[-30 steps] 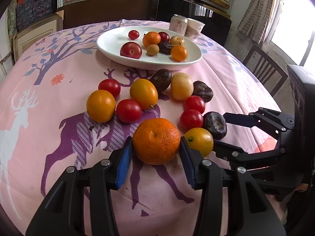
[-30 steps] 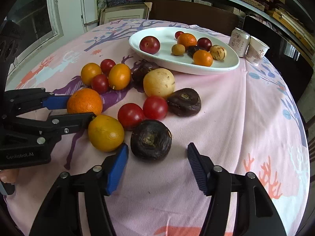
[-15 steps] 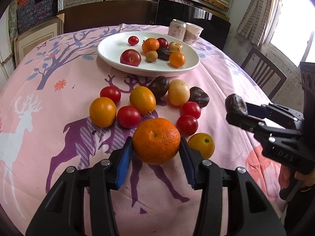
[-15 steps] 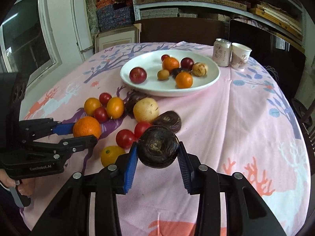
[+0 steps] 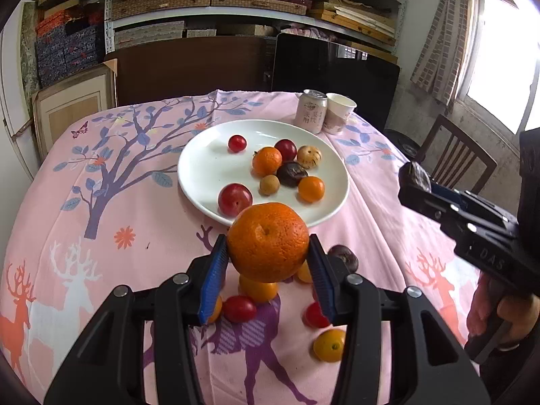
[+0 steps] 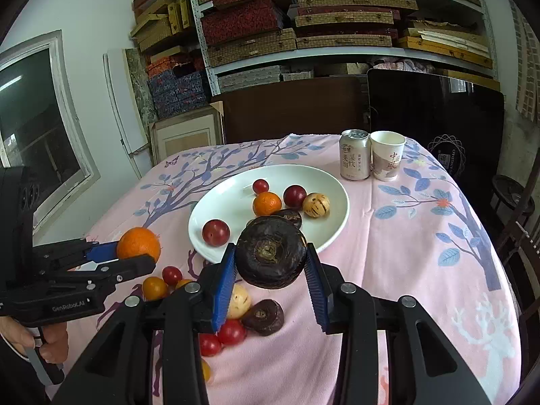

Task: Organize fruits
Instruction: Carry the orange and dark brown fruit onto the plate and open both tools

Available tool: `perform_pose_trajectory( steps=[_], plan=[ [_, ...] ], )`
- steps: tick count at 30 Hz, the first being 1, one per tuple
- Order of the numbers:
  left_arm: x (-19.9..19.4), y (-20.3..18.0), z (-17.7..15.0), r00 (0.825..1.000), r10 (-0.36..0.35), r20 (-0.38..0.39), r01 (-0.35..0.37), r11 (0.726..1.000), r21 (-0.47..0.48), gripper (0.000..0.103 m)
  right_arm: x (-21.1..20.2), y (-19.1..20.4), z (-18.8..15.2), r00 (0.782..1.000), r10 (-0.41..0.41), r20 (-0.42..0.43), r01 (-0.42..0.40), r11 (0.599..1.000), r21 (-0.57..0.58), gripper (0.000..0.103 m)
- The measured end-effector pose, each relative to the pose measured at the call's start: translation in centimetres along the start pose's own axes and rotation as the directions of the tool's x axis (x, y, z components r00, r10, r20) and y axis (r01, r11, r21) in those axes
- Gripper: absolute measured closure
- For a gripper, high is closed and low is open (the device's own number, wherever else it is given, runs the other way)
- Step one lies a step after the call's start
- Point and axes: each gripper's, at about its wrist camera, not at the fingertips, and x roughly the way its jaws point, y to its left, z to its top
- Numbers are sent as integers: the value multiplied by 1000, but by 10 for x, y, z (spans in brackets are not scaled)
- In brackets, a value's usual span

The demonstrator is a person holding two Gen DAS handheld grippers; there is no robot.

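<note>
left wrist view: the left gripper (image 5: 268,270) holds a large orange (image 5: 268,241) clamped between its blue pads (image 5: 212,280), jaws partly closed to the fruit's width, the orange lifted clear of the pink tablecloth (image 5: 135,222). past it, at twelve o'clock, sits the white plate (image 5: 202,165) with a red plum (image 5: 235,199), a small red fruit (image 5: 237,143), two small oranges, a dark wrinkled fruit (image 5: 291,173), a tan striped fruit (image 5: 309,157) and a small brown one. under the held orange, at six o'clock, loose fruit lies on the cloth: cherry tomatoes, yellow-orange citrus (image 5: 329,345) and a dark fruit at about four o'clock. a can (image 5: 312,110) and a paper cup (image 5: 339,113) stand touching, just beyond the plate at one o'clock. at three o'clock the right gripper (image 5: 418,177) comes in from the side with something dark at its tip (too small there to tell more), a hand (image 5: 496,314) on its handle.

right wrist view: the right gripper (image 6: 270,270) has its jaws pressed on a dark purple-brown round fruit (image 6: 270,256), held in the air in front of the plate's (image 6: 334,195) near rim; the jaws closed in earlier in the last second. below it, at six to seven o'clock, a pale yellow fruit (image 6: 240,298), another dark fruit (image 6: 265,315) and tomatoes (image 6: 231,332) lie on the cloth. at nine o'clock the left gripper (image 6: 135,253) carries its orange (image 6: 138,243).
</note>
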Motion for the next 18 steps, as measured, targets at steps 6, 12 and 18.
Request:
perform_pose_trajectory(
  steps=[6, 12, 18],
  plan=[
    [38, 13, 34, 999, 32, -26, -33, 998, -51, 57, 43, 7, 5, 998, 18, -63, -17, 1000, 10, 63],
    [76, 30, 53, 997, 54, -63, -60, 994, -88, 57, 81, 14, 3, 992, 8, -126, -9, 1000, -4, 63],
    [106, 40, 58, 994, 66, -85, -74, 992, -98, 56, 105, 17, -1, 989, 20, -150, -22, 1000, -10, 63]
  ],
)
